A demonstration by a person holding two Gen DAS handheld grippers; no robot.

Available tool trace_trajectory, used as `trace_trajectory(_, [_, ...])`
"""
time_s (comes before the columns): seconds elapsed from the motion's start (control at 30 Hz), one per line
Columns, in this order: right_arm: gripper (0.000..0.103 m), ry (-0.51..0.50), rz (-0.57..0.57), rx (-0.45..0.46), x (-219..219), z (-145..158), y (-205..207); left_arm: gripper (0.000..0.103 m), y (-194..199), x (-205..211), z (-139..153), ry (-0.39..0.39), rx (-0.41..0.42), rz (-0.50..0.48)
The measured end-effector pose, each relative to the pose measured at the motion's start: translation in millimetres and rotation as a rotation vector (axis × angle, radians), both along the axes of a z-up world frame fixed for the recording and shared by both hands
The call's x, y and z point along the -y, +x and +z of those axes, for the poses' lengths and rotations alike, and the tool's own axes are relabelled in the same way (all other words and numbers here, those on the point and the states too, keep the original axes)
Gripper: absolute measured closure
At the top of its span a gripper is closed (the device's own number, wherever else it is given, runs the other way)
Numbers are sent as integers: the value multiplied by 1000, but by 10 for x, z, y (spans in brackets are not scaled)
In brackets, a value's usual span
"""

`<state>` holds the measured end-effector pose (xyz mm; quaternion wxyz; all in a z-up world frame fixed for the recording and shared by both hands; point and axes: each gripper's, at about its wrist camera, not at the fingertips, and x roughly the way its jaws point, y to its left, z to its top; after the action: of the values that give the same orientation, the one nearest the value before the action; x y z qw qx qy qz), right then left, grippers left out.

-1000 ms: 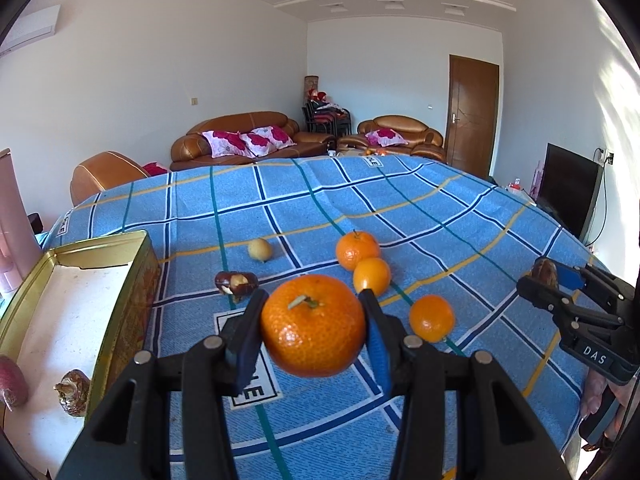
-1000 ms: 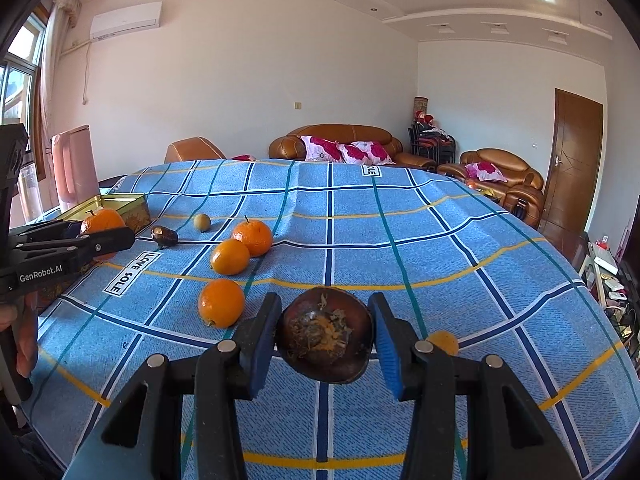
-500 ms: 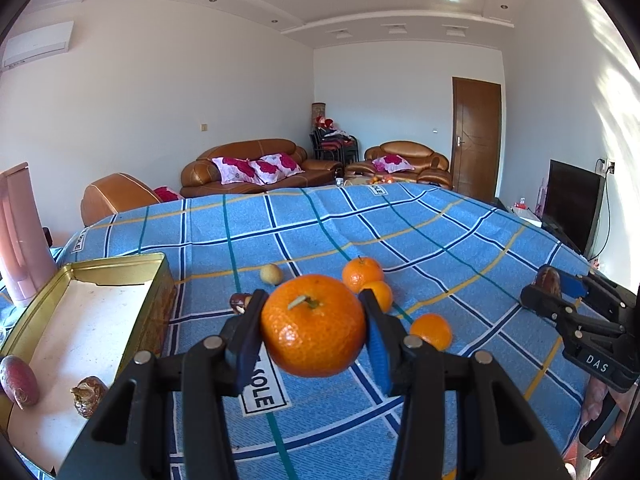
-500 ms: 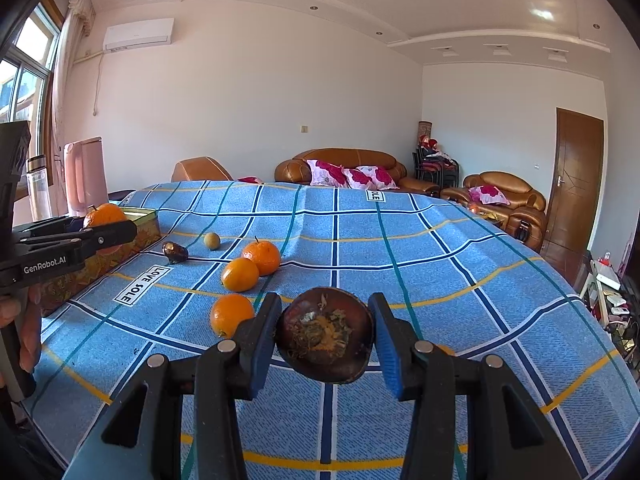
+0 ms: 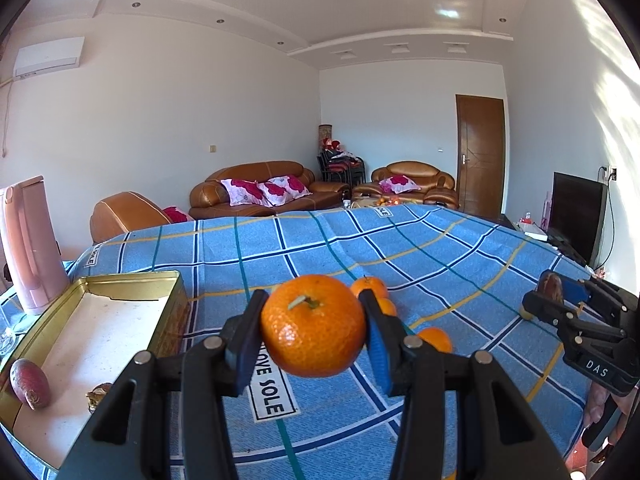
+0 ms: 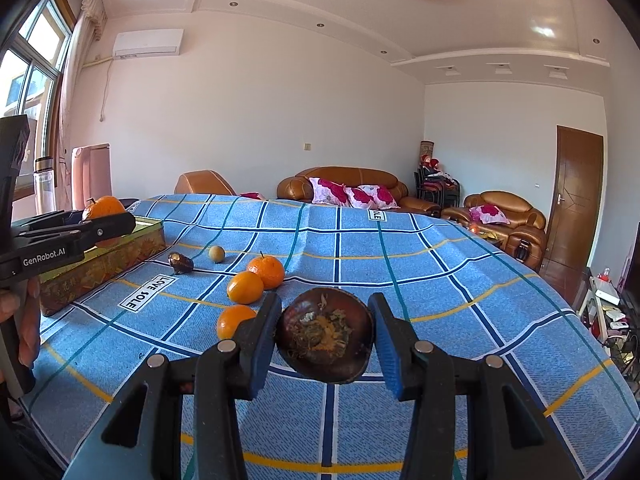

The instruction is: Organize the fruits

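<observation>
Up close in the left wrist view, the left gripper [image 5: 314, 326] has its jaws clenched on a mandarin [image 5: 313, 325], stem up, lifted above the blue checked cloth [image 5: 420, 248] over the worktop. Left of it sits an open gold tin [image 5: 132, 280] holding a reddish fruit [image 5: 30, 383]. Three more mandarins [image 5: 435, 339] lie partly hidden behind the jaws. At far right the right gripper [image 5: 554, 292] shows side-on.

From the right wrist view, the right gripper [image 6: 325, 336] grasps a dark brown fruit [image 6: 325, 335] between blue pads [image 6: 387, 340]. On the cloth lie three mandarins [image 6: 245, 287], a small yellowish fruit [image 6: 216, 254] and a dark fruit [image 6: 181, 262] near the tin [image 6: 100, 268].
</observation>
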<state>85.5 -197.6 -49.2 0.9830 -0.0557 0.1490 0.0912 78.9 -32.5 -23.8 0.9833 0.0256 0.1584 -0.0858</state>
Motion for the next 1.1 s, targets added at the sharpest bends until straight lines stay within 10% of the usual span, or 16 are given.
trace_trajectory(1.1, [56, -22, 184, 49, -713, 322, -123, 55, -140, -363, 84, 13, 23, 90])
